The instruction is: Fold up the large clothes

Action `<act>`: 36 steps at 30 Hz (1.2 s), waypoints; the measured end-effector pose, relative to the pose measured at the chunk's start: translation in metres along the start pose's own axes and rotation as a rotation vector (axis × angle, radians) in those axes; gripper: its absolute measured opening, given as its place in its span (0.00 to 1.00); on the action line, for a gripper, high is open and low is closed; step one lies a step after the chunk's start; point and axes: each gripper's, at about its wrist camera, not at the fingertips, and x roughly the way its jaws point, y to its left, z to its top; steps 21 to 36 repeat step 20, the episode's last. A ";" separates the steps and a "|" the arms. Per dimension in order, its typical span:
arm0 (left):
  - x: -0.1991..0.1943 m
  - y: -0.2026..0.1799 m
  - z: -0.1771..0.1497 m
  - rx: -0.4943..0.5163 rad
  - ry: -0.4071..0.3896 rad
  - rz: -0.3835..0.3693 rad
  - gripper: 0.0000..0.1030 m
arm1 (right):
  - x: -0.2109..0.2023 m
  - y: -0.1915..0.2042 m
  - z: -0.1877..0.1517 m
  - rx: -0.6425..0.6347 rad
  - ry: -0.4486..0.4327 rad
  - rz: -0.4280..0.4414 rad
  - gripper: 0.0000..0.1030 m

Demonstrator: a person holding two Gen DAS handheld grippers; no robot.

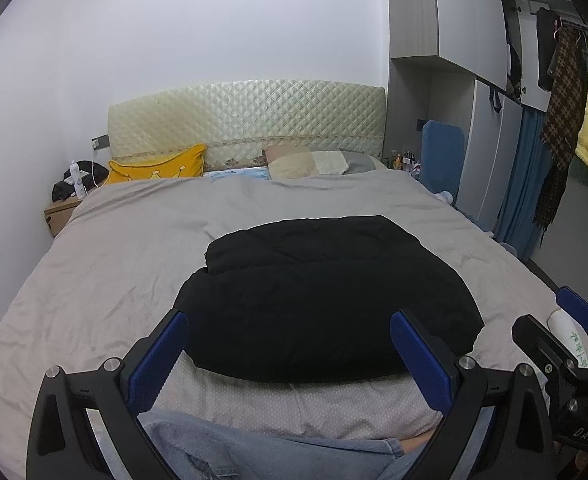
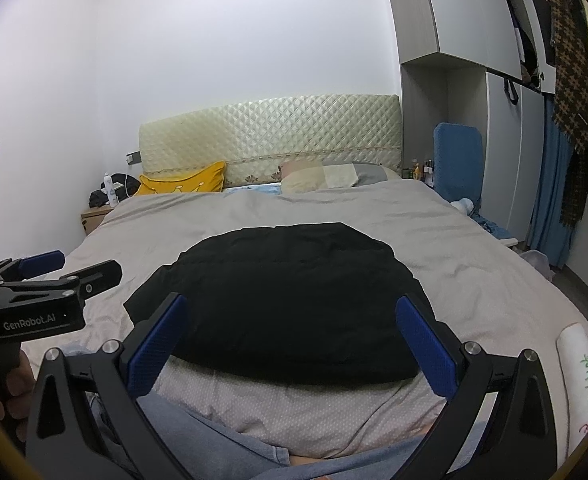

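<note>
On a grey-covered bed (image 1: 114,248), a folded black garment (image 1: 317,300) lies near the foot edge, below a yellow pillow (image 1: 162,166) and quilted headboard (image 1: 246,120). The left tongs (image 1: 290,354) and right tongs (image 2: 294,344) hang above it, both spread wide and gripping nothing.

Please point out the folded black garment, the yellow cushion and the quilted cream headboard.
Folded black garment (image 1: 317,304), left wrist view, centre of its top.
Yellow cushion (image 1: 162,164), left wrist view, its front face.
Quilted cream headboard (image 2: 270,132), right wrist view, middle panel.
</note>
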 end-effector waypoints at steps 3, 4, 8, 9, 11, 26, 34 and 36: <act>-0.002 0.000 -0.001 0.000 -0.005 0.003 0.99 | 0.000 0.001 0.000 -0.011 -0.001 -0.006 1.00; -0.002 0.000 -0.001 0.000 -0.006 0.005 0.99 | 0.000 0.001 0.000 -0.013 -0.001 -0.004 1.00; -0.009 0.000 -0.001 -0.003 -0.017 -0.001 0.99 | -0.002 0.002 0.000 -0.011 -0.005 0.002 1.00; -0.009 -0.001 -0.001 -0.002 -0.018 0.000 0.99 | -0.003 0.001 0.000 -0.011 -0.006 -0.002 1.00; -0.009 -0.001 -0.001 -0.001 -0.016 -0.002 0.99 | -0.003 0.000 -0.001 -0.007 -0.005 -0.004 1.00; -0.010 0.000 -0.001 -0.004 -0.017 -0.002 0.99 | -0.004 0.000 0.001 -0.004 -0.009 -0.013 1.00; -0.010 0.000 -0.001 -0.004 -0.017 -0.002 0.99 | -0.004 0.000 0.001 -0.004 -0.009 -0.013 1.00; -0.010 0.000 -0.001 -0.004 -0.017 -0.002 0.99 | -0.004 0.000 0.001 -0.004 -0.009 -0.013 1.00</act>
